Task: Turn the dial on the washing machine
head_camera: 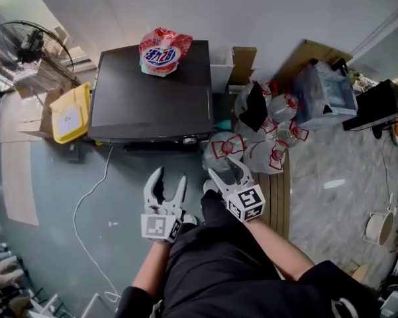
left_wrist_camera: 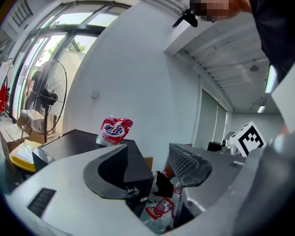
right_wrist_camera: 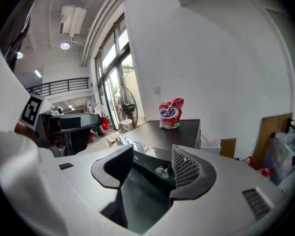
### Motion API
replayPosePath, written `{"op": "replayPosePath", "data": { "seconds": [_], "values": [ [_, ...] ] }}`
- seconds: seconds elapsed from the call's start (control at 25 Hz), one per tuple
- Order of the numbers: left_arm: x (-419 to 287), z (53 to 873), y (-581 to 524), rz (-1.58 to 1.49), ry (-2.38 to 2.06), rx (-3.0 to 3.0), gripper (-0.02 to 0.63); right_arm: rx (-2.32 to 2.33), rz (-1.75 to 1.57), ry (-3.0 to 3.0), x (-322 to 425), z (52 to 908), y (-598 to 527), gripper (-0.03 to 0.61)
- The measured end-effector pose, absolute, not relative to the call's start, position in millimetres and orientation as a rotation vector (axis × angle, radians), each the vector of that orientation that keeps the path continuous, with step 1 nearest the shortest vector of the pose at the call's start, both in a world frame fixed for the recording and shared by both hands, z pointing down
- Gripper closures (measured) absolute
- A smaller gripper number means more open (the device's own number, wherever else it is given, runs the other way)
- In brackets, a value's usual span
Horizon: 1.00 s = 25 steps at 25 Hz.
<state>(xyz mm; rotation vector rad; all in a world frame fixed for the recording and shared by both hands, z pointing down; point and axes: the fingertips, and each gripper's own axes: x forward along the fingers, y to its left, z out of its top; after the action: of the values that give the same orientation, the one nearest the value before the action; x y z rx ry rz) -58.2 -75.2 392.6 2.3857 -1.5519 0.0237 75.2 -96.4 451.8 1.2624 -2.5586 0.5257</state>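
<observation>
Ahead of my right gripper (right_wrist_camera: 152, 154), beyond its spread, empty jaws, sits the dial (right_wrist_camera: 162, 171) on the washing machine (right_wrist_camera: 173, 134); my left gripper (left_wrist_camera: 152, 156) gapes empty too.

The grey floor (head_camera: 53, 197) carries the dark washing machine (head_camera: 152, 91). From the machine, a yellow box (head_camera: 71, 111) sits at nine o'clock, plastic bottles (head_camera: 261, 152) at three, and a white cable (head_camera: 86, 201) at seven.

A dark, boxy washing machine (head_camera: 152, 91) is seen standing upright, its flat glossy top shut. A small round silvery dial (right_wrist_camera: 162, 171) is picked out low on its front, toward the right end, untouched.
</observation>
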Motion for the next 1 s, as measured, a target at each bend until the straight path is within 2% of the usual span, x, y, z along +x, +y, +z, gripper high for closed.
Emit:
{"op": "replayPosePath", "data": {
  "seconds": [0.64,1.0],
  "values": [
    [-100,437,-128,0.087,-1.615,2.349,0.373,1.216,0.544,-2.456,29,528,-137,0.362],
    [-116,464,-146,0.157,-1.431,2.430,0.373,1.460,0.637,-2.309,10,573,-149,0.362]
  ]
}}
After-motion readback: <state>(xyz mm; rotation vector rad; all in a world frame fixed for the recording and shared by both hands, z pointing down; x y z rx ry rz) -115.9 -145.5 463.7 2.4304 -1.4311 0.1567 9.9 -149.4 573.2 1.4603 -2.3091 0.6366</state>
